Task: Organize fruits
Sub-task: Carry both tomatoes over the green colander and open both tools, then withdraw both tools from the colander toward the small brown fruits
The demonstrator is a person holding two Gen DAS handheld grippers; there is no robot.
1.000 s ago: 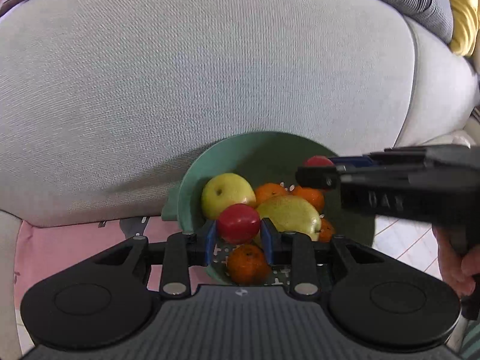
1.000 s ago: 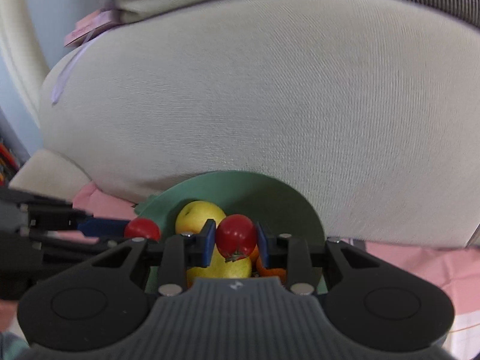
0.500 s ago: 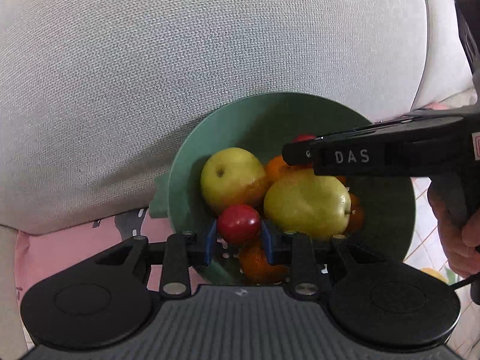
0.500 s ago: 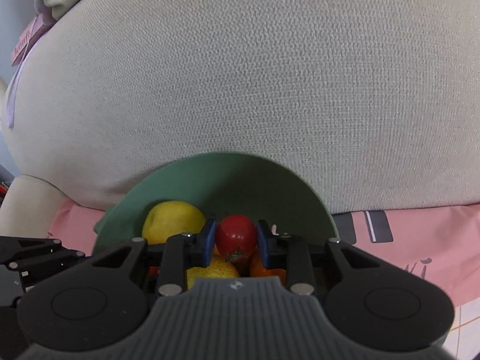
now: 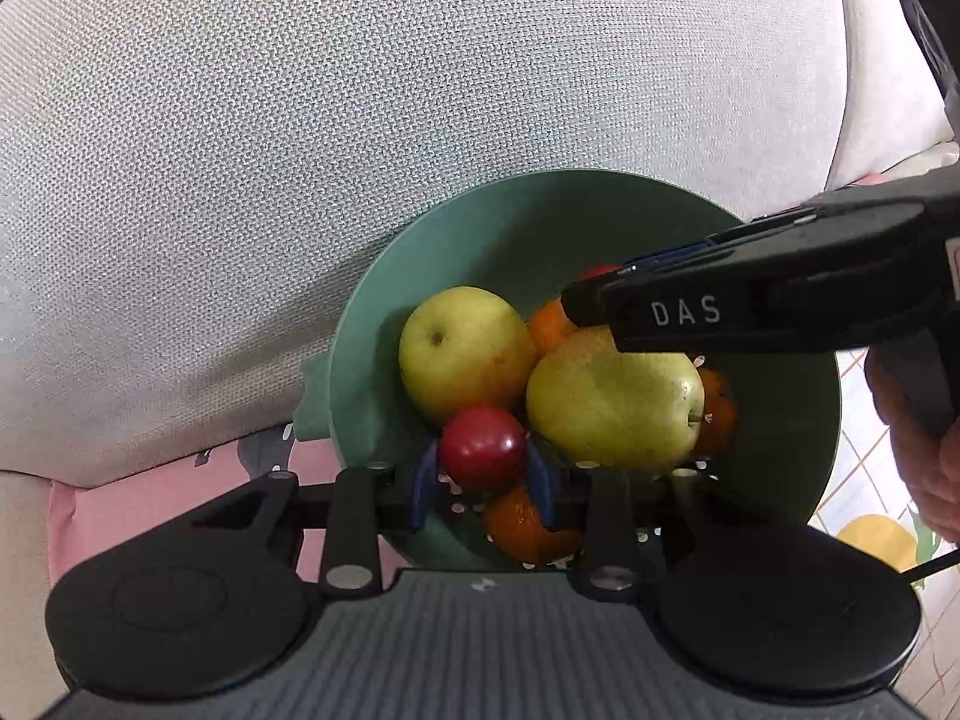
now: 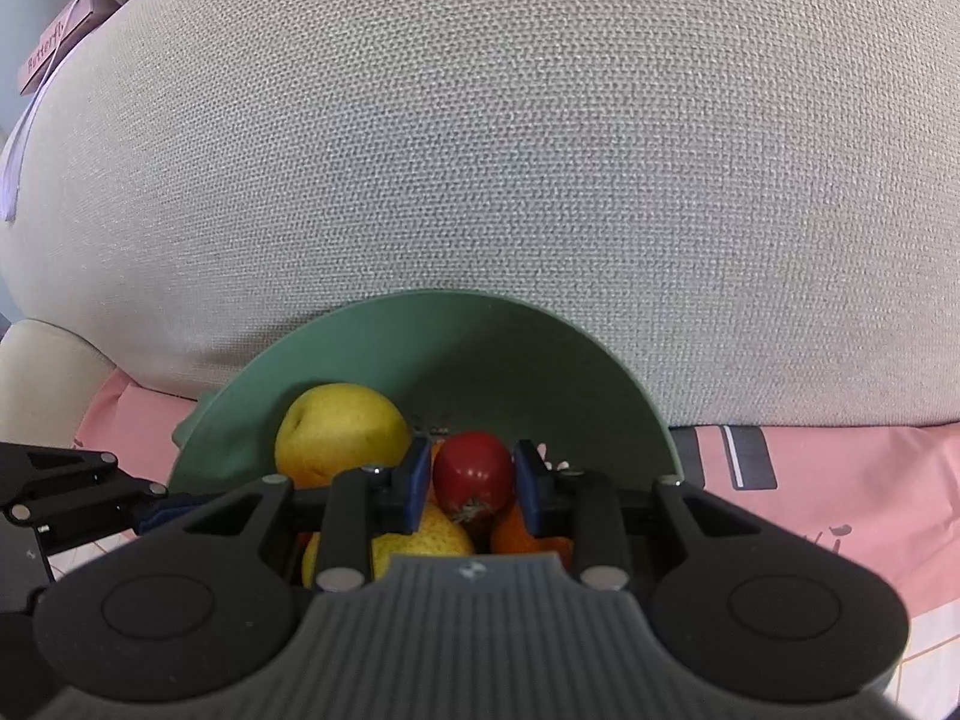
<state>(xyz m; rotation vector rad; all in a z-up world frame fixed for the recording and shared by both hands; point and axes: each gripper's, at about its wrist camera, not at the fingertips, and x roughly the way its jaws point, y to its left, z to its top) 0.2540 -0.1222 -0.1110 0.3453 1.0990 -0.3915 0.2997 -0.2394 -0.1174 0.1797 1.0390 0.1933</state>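
Note:
A green bowl (image 5: 774,468) (image 6: 480,348) holds two yellow pears (image 5: 462,348) (image 5: 612,402) and several oranges (image 5: 528,528). My left gripper (image 5: 483,480) is over the bowl's near side, its blue pads spread slightly around a small red tomato (image 5: 483,444) that rests among the fruit. My right gripper (image 6: 474,483) is shut on another red tomato (image 6: 474,468), held just above the fruit in the bowl. The right gripper also shows in the left wrist view (image 5: 606,294), reaching in from the right. One yellow pear (image 6: 342,429) shows in the right wrist view.
A big grey sofa cushion (image 5: 360,120) (image 6: 480,150) rises right behind the bowl. A pink printed cloth (image 6: 840,480) (image 5: 150,480) lies under the bowl. A person's hand (image 5: 924,450) holds the right gripper at the right edge.
Both grippers moved forward and down over the bowl with their tomatoes. The left gripper's pads have parted from its tomato, which now rests on the fruit.

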